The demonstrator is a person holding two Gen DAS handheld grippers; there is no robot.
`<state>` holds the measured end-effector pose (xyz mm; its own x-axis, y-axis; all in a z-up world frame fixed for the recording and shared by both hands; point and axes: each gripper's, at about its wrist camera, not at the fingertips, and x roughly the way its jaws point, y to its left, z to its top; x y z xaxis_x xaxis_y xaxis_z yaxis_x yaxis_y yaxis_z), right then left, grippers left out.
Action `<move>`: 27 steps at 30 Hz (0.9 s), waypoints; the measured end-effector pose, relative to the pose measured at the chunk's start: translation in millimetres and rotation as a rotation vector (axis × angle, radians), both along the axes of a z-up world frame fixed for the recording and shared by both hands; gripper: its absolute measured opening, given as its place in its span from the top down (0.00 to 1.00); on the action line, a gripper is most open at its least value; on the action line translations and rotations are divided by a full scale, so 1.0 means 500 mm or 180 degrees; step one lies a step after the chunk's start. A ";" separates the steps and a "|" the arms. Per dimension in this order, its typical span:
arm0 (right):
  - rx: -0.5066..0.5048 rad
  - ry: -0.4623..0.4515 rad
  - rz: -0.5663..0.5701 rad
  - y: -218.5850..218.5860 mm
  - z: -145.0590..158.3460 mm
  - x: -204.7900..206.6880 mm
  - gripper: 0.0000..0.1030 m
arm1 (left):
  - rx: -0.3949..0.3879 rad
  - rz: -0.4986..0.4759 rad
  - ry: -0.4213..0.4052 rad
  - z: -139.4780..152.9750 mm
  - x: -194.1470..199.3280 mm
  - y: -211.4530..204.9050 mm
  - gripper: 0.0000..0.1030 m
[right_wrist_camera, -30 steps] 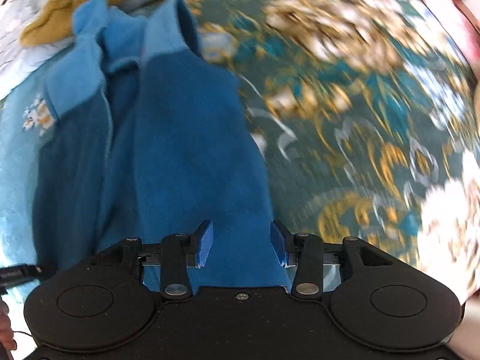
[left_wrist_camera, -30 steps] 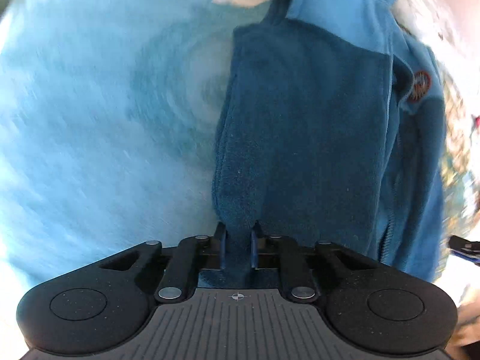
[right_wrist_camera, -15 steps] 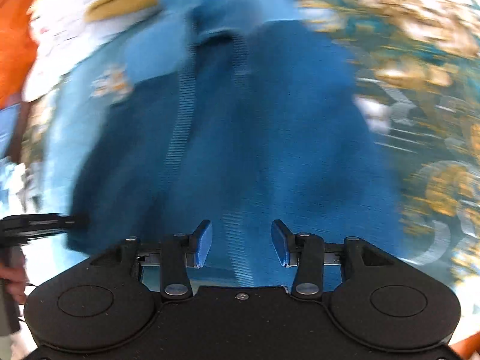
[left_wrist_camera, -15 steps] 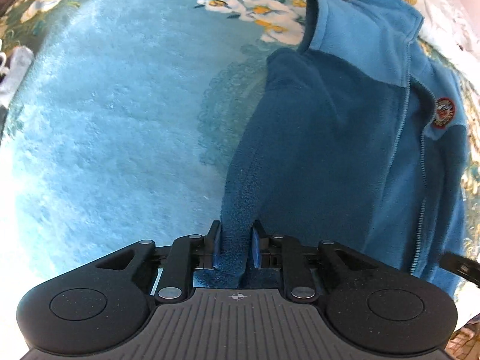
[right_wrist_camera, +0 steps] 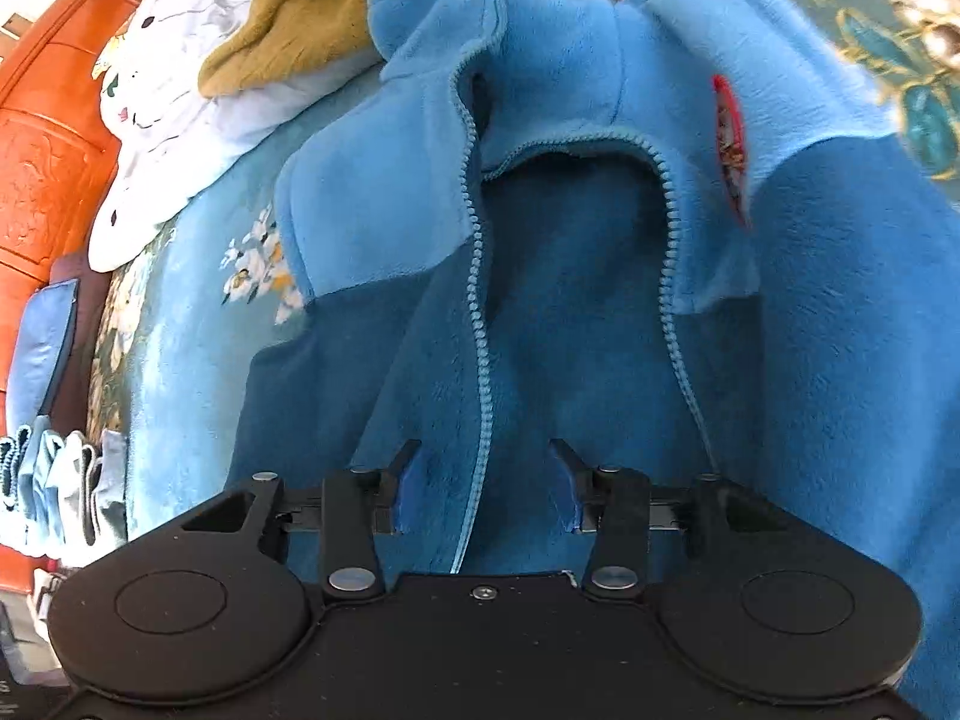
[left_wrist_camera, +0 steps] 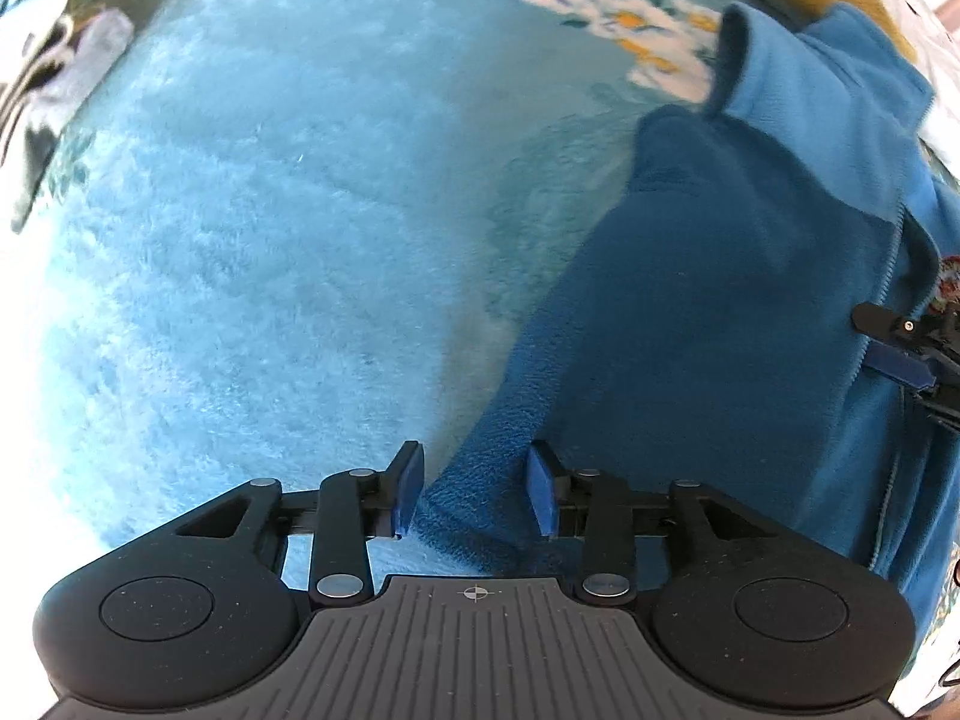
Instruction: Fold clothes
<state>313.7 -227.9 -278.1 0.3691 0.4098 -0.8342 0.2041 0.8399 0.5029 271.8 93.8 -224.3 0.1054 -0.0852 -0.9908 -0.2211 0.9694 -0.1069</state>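
Note:
A blue fleece zip jacket (left_wrist_camera: 720, 312) with a lighter blue collar and yoke lies on a light blue blanket (left_wrist_camera: 270, 240). My left gripper (left_wrist_camera: 477, 495) is open, its fingers on either side of the jacket's lower left corner, gripping nothing. My right gripper (right_wrist_camera: 486, 492) is open just above the jacket's (right_wrist_camera: 570, 312) open front, with the left zipper line (right_wrist_camera: 480, 360) running between its fingers. A red badge (right_wrist_camera: 729, 144) sits on the jacket's chest. The right gripper also shows at the right edge of the left wrist view (left_wrist_camera: 906, 348).
A mustard garment (right_wrist_camera: 300, 18) and white printed cloth (right_wrist_camera: 162, 120) lie beyond the collar. An orange wooden cabinet (right_wrist_camera: 42, 138) stands at the left. Folded light blue items (right_wrist_camera: 54, 474) sit at the left edge. Dark floral bedding (right_wrist_camera: 888, 12) lies to the right.
My left gripper has opened and let go of the jacket's lower corner. My right gripper has moved left over the jacket's open zipper front and stays open.

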 end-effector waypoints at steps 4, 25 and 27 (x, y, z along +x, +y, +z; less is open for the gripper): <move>0.0376 -0.0046 0.0145 0.009 -0.004 0.009 0.54 | 0.0012 0.0026 0.0005 -0.013 0.003 0.004 0.62; 0.0833 -0.0072 -0.0018 0.011 0.041 -0.029 0.97 | 0.0015 0.0085 0.0063 -0.012 -0.008 0.008 0.50; 0.0685 -0.0103 -0.0138 -0.018 0.056 -0.041 0.97 | 0.0007 0.0068 0.0081 -0.009 -0.013 0.005 0.50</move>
<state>293.4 -237.0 -249.9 0.4153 0.5604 -0.7166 0.2185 0.7032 0.6766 265.2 96.4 -229.0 0.0819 -0.0810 -0.9933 -0.2445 0.9646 -0.0988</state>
